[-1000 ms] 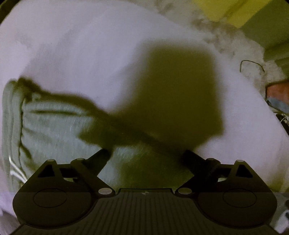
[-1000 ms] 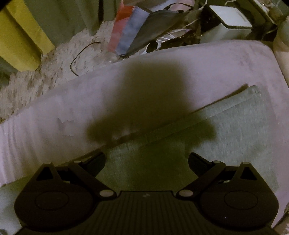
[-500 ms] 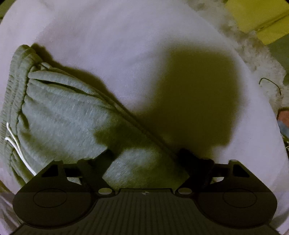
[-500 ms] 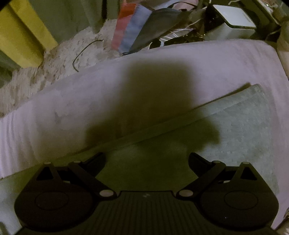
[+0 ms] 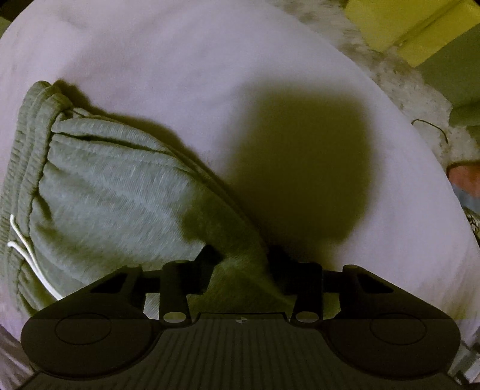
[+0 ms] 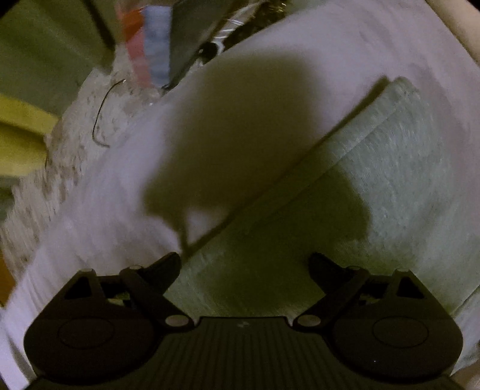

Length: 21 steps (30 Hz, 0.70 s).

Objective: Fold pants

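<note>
Grey sweatpants (image 5: 114,195) lie on a pale lilac bed sheet (image 5: 210,75). In the left wrist view the ribbed waistband (image 5: 27,144) with a white drawstring (image 5: 27,255) is at the left. My left gripper (image 5: 240,264) has closed in on a pinched ridge of the pants' edge between its fingers. In the right wrist view the leg end of the pants (image 6: 375,186) runs diagonally to the upper right. My right gripper (image 6: 244,264) is open, low over the leg's near edge.
The sheet's edge drops to a shaggy white rug (image 6: 75,144) with a thin dark wire (image 6: 102,120). Yellow furniture (image 5: 405,27) stands beyond the rug. Red, blue and dark items (image 6: 156,45) lie by the bed's far edge.
My left gripper's fingers have closed from wide open onto a fold of the pants. My right gripper has swung, so the leg now runs more steeply to the upper right; its fingers stay open.
</note>
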### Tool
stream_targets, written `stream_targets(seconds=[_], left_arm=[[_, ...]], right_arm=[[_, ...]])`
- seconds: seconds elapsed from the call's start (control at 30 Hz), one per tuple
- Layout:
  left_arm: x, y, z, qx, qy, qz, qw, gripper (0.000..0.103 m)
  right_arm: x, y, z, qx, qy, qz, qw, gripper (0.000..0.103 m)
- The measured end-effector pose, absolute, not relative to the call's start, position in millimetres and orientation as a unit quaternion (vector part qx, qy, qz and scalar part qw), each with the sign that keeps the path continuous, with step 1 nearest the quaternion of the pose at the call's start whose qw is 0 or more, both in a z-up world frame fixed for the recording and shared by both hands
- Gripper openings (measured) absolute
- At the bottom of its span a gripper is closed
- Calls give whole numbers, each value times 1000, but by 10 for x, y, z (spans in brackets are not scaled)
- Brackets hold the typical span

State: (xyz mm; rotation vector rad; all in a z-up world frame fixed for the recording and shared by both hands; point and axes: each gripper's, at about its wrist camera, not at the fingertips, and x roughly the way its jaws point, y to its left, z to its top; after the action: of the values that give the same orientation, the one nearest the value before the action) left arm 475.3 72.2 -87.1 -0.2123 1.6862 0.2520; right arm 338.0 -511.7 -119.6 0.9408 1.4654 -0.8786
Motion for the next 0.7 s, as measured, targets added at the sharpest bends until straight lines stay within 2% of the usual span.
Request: stream_targets(seconds=[0.07, 0.13, 0.2, 0.23, 0.3, 0.33, 0.43, 0.53, 0.63, 0.7], left_arm=[[4725, 730, -860, -91, 742, 108, 656, 44], [4655, 762, -824, -85, 741, 107, 658, 50], [4668, 759, -862, -80, 742, 113, 656, 63], [4668, 770, -867, -78, 743, 118, 654, 67], [4687, 802, -887, -77, 747, 116, 650, 76], [4701, 823, -896, -79, 750, 117, 647, 77], [4742, 958, -910, -110, 753, 116, 639, 73], [4809, 1029, -916, -122, 755, 117, 634, 66], [4881, 1100, -899, -126, 753, 118, 635, 52], [4896, 1139, -867, -129, 751, 118, 637, 34]], right_arm=[[3385, -5192, -1176, 417, 605, -380, 562, 94], [3387, -5220, -1231, 413, 616, -386, 548, 94], [3386, -5201, -1318, 399, 640, -383, 533, 94], [3375, -5182, -1334, 391, 646, -382, 532, 94], [3357, -5140, -1326, 382, 651, -384, 532, 89], [3356, -5129, -1315, 377, 652, -384, 533, 83], [3329, -5201, -1281, 383, 649, -398, 523, 67], [3314, -5235, -1260, 378, 645, -402, 528, 63], [3337, -5147, -1268, 354, 646, -400, 545, 62], [3351, -5127, -1270, 341, 645, -398, 556, 60]])
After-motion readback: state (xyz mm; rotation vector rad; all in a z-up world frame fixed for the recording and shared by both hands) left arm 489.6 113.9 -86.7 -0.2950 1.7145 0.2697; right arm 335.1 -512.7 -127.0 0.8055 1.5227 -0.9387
